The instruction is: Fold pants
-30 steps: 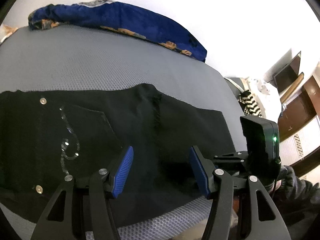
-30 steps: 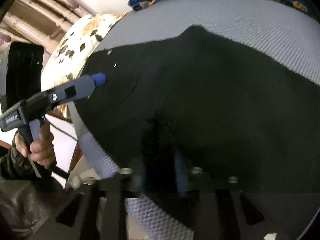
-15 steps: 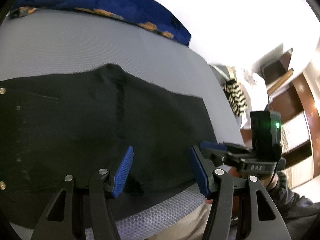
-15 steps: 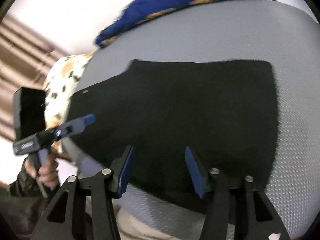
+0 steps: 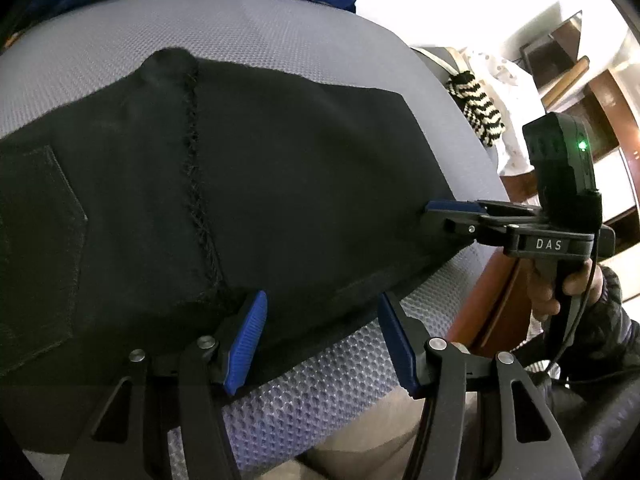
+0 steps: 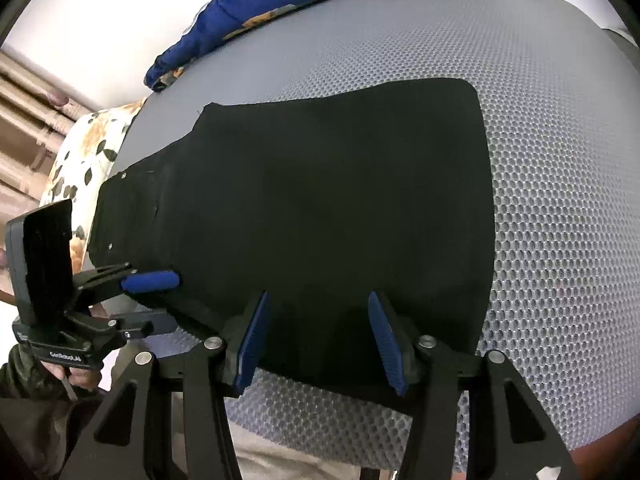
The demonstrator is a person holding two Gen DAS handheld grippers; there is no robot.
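Black pants (image 5: 280, 184) lie flat across a grey honeycomb-mesh mattress cover (image 6: 560, 200), folded lengthwise so one leg stacks on the other. The cloth is a matte, dense weave. In the left wrist view a rough overlocked seam (image 5: 196, 184) runs down from a small peak at the crotch, and a pentagon-shaped patch pocket (image 5: 40, 256) shows toward the waist end. In the right wrist view the hem end is a clean, rounded-corner rectangle near the mattress's right side, and small metal rivets (image 6: 124, 175) dot the waist end at the left.

The left claw (image 5: 320, 340) has black struts and ribbed blue pads. It stands half open above the near edge of the pants, the pads clear of the fabric. The right claw (image 6: 316, 340) has just been opening; it stands half open at the same near edge, with cloth below and between its pads but no pinch visible. Each claw also appears side-on in the other's view, held by a hand (image 5: 560, 280) on a pistol grip.

A blue velvety blanket with orange flowers (image 6: 280, 4) is bunched along the far edge of the mattress, and a floral pillow (image 6: 80, 152) sits at the left end.
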